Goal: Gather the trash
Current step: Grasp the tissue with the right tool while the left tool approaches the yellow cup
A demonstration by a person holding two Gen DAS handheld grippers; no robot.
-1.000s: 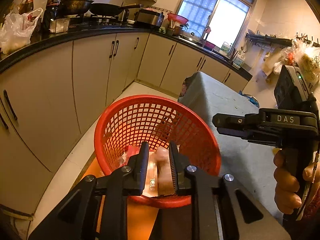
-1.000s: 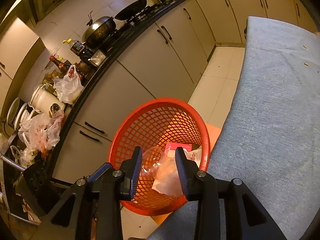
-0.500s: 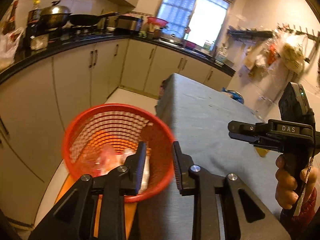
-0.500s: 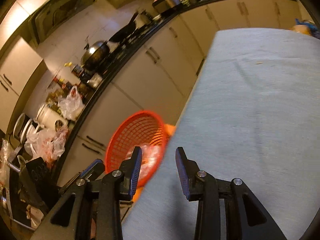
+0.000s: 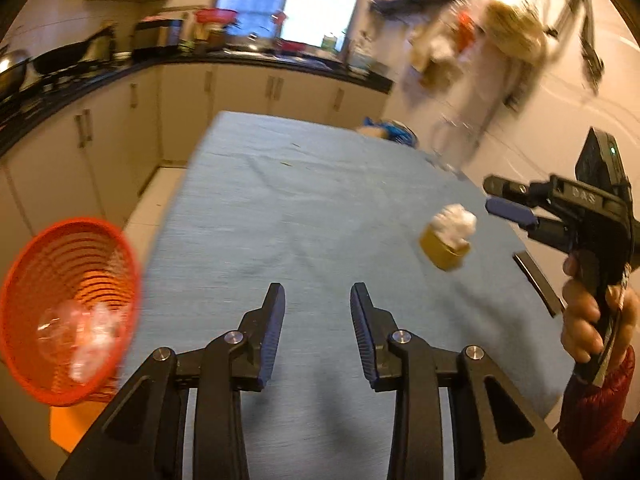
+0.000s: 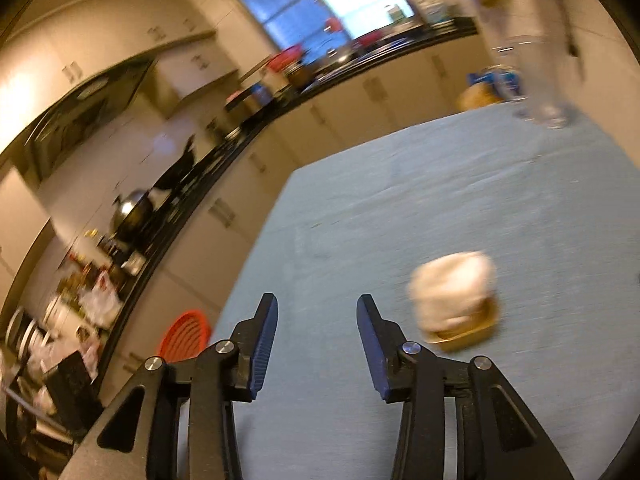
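A red mesh basket [image 5: 68,304] stands off the table's left edge with clear wrappers lying in it; in the right wrist view the basket [image 6: 186,334] is small and far left. A gold tin stuffed with white tissue [image 5: 450,236] sits on the blue tablecloth [image 5: 288,208]; the same tin [image 6: 456,300] lies just right of my right gripper [image 6: 318,326]. My left gripper [image 5: 318,312] hovers over the cloth, its jaws opening with nothing between them. My right gripper [image 5: 508,200] is also opening and empty, held by a hand at the right.
Cream cabinets under a black counter [image 5: 100,76] with pans run along the left and back. A clear glass [image 6: 536,80] stands at the table's far right corner. A dark flat strip [image 5: 534,280] lies near the table's right edge. Bags hang on the right wall.
Both grippers have swung right from above the basket to over the tablecloth, and both jaws have widened. The wrappers once between them now lie in the basket. The tin has come into view.
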